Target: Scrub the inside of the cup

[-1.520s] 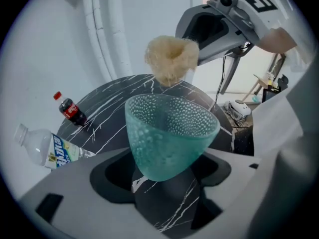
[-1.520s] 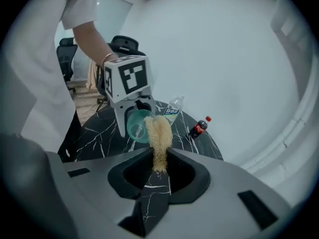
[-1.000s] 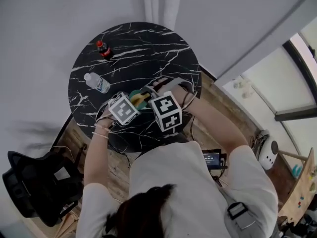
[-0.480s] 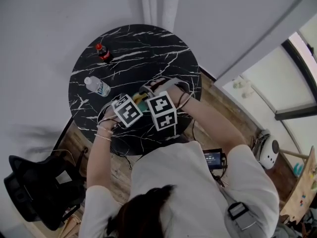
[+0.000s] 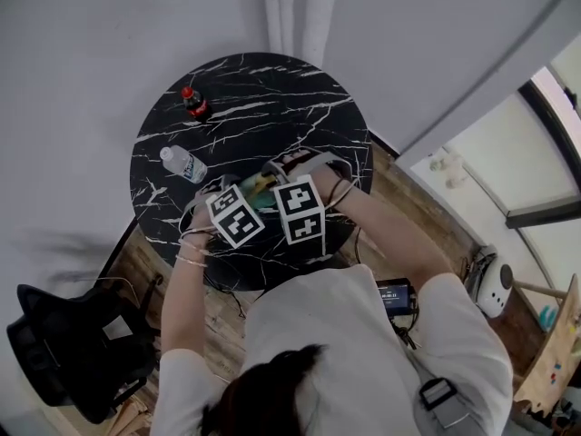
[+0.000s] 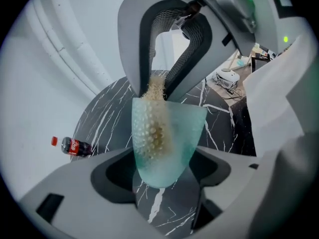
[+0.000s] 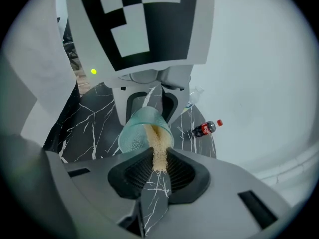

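**Cup** [image 6: 184,128]: translucent green with a dimpled wall. It is being held tilted above the near part of the tabletop [image 5: 272,89].

**Left gripper** [image 6: 164,171]: its jaws are being pressed against the cup's lower body from both sides.

**Scrubber** [image 7: 158,151]: a tan, fibrous strip. It is being pushed through the cup's mouth and is lying along the inner wall, above the same near part of the tabletop.

**Right gripper** [image 7: 158,172]: its jaws are being closed on the scrubber's outer end.

**Cola bottle** [image 5: 193,104]: on the tabletop's far left edge, untouched.

**Water bottle** [image 5: 184,163]: on the tabletop's left part, untouched.

**Progress:** scrubbing is judged to be under way, with the scrubber already inside the cup. How much of the inner wall is covered cannot be told. Further strokes, withdrawal of the scrubber and setting down of the cup are judged to be outstanding.
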The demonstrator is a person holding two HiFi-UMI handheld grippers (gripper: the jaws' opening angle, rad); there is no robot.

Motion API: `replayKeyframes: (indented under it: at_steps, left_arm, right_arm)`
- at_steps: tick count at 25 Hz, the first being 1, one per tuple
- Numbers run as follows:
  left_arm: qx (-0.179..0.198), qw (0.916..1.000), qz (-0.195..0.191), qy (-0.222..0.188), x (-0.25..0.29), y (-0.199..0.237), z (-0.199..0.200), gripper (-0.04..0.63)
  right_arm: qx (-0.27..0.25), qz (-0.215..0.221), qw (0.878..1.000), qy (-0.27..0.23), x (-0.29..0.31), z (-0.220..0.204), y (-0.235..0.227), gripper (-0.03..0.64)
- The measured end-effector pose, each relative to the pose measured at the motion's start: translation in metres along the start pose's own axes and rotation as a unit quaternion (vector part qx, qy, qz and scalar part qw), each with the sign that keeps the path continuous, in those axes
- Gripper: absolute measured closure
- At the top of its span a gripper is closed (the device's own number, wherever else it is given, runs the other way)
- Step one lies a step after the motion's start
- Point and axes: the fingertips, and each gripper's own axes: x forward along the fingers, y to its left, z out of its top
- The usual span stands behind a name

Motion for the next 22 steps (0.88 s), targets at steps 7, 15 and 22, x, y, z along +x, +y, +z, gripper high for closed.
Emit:
replayKeyframes:
  at_steps: [7, 15, 22]
  left_arm:
    - [0.002, 0.9996, 0.008, -0.028, -0.010, -0.003, 0.007, 0.261]
    - [0.027, 0.9983, 0.026, -0.044, -0.019, -0.004, 0.018, 0.262]
    - [0.056, 0.9961, 0.046, -0.051, -0.022, -0.003, 0.018, 0.262]
  right_arm:
    - [0.019, 0.003, 1.000, 0.014, -0.003, -0.004, 0.005, 0.532]
    - [0.023, 0.021, 0.999, 0.034, -0.004, -0.012, 0.016, 0.532]
    - [0.061, 0.076, 0.995, 0.021, -0.010, -0.009, 0.029, 0.532]
